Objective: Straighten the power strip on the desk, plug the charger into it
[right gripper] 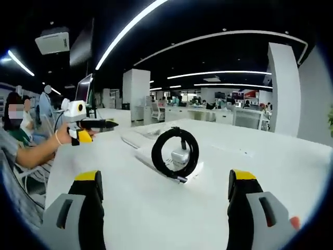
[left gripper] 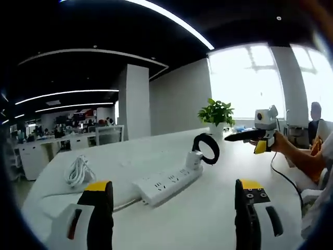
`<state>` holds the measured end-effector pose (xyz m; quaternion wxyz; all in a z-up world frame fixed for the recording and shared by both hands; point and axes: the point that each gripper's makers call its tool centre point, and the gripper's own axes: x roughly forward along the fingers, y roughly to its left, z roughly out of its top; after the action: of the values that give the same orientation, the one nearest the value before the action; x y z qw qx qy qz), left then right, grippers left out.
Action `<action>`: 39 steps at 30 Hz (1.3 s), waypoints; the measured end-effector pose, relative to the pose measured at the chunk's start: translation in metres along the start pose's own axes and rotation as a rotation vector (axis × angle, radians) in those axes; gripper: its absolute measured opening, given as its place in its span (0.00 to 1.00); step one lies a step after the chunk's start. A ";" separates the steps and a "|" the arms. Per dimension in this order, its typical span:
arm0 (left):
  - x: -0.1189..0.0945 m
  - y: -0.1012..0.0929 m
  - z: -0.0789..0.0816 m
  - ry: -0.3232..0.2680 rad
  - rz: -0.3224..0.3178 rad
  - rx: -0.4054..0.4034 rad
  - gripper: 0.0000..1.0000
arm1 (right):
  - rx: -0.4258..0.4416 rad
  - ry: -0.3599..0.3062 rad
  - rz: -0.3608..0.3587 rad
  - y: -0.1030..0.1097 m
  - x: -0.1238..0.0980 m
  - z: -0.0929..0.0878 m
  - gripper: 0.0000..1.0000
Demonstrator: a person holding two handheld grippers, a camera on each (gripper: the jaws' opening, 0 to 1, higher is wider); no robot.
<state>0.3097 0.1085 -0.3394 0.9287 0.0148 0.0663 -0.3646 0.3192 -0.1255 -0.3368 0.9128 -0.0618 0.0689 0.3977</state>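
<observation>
Left gripper (left gripper: pixel 174 200), jaws spread and empty, is parked nearest the power strip (left gripper: pixel 167 183), which is seen mid-frame, long axis angled toward upper right.

Both views look low across the desk (left gripper: pixel 218 208) from opposite sides, sharing the power strip (left gripper: pixel 166 183) between them.

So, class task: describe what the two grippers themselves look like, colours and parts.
Each gripper has two grey jaws with black inner faces and yellow tips. The left gripper has a red stripe on one jaw and round holes near the other tip. The right gripper looks alike; seen from the left gripper view it has a black cable hanging below it.
</observation>
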 end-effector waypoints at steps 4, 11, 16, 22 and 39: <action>-0.008 -0.006 0.002 -0.017 0.006 -0.001 0.99 | 0.016 -0.002 -0.001 0.006 -0.007 -0.003 1.00; -0.023 -0.011 -0.002 0.003 0.024 0.011 0.99 | 0.038 -0.012 -0.006 0.012 -0.024 -0.007 1.00; -0.032 -0.015 0.002 -0.028 0.037 0.011 0.99 | 0.038 -0.024 -0.014 0.017 -0.036 -0.006 1.00; -0.043 -0.020 0.006 -0.049 0.052 0.022 0.99 | 0.044 -0.030 -0.020 0.021 -0.045 -0.005 1.00; -0.061 -0.037 0.007 -0.091 0.093 0.036 0.99 | 0.075 -0.082 -0.087 0.035 -0.070 -0.001 1.00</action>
<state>0.2410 0.1215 -0.3234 0.9462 0.0180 0.0168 -0.3226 0.2464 -0.1524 -0.3274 0.9330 -0.0141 0.0435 0.3568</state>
